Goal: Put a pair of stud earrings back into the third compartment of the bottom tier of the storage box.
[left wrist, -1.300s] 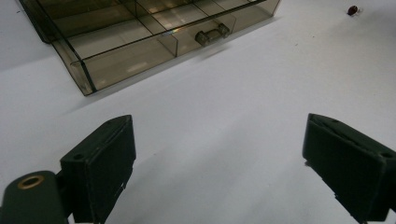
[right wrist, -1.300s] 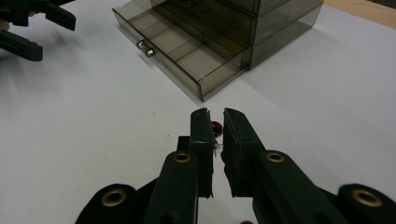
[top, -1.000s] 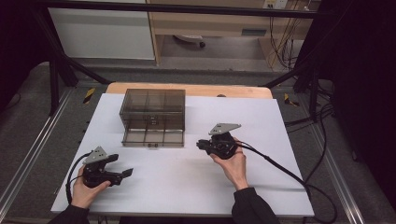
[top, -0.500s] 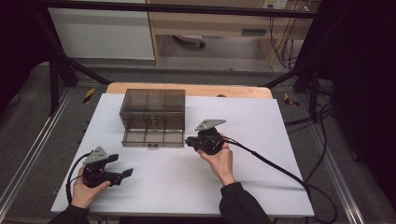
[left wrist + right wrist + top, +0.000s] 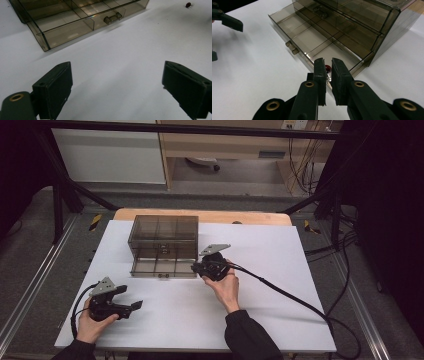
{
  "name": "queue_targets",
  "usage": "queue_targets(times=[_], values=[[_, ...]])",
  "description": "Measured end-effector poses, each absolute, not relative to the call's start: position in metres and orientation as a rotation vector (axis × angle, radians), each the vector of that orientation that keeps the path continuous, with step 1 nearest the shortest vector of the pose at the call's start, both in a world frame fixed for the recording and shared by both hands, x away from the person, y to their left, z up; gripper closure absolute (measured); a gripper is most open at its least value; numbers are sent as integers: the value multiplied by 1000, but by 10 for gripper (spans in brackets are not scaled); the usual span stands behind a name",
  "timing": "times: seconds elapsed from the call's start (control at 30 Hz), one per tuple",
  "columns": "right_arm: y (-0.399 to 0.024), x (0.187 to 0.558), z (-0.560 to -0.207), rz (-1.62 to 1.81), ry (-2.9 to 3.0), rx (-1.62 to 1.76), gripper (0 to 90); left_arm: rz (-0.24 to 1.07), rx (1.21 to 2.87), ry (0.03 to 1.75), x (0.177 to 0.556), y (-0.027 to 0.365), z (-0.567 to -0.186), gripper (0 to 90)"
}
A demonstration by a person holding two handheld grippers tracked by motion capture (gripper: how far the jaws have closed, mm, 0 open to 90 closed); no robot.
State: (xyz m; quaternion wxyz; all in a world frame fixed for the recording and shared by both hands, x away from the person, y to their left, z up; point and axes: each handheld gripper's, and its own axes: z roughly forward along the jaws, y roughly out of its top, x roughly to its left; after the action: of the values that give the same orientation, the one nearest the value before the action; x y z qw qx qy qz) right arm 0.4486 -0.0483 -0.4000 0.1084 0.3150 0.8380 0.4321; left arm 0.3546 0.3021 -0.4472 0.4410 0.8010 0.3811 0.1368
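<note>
White tabletop [image 5: 280,300] carries everything. Left gripper [image 5: 134,305] rests with jaws wide apart, the open drawer [image 5: 75,23] of the smoky drawer box [image 5: 164,231] ahead of it. Right gripper [image 5: 327,68] pinches a small red bead [image 5: 327,68] over that drawer's near corner.

Drawer box [image 5: 163,236] of smoke-tinted, see-through glossy plastic; small red bead [image 5: 327,68] shiny and smooth; right gripper [image 5: 327,65] pads matt black with brass-coloured rivets; counter [image 5: 280,320] top matt white, bare pale wood at its far edge.
</note>
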Motion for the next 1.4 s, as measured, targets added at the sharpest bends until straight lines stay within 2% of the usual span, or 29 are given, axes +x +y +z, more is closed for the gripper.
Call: queue_targets(times=[1.13,1.3,1.4], values=[[-22,480,-435,1214,2478,1010,820,341,1987,950,355,302,-447,94],[-21,480,-438,1234,2481,999,782,340,1987,949,355,302,-448,94],[-22,480,-436,1239,2459,995,714,341,1989,947,355,302,-447,94]])
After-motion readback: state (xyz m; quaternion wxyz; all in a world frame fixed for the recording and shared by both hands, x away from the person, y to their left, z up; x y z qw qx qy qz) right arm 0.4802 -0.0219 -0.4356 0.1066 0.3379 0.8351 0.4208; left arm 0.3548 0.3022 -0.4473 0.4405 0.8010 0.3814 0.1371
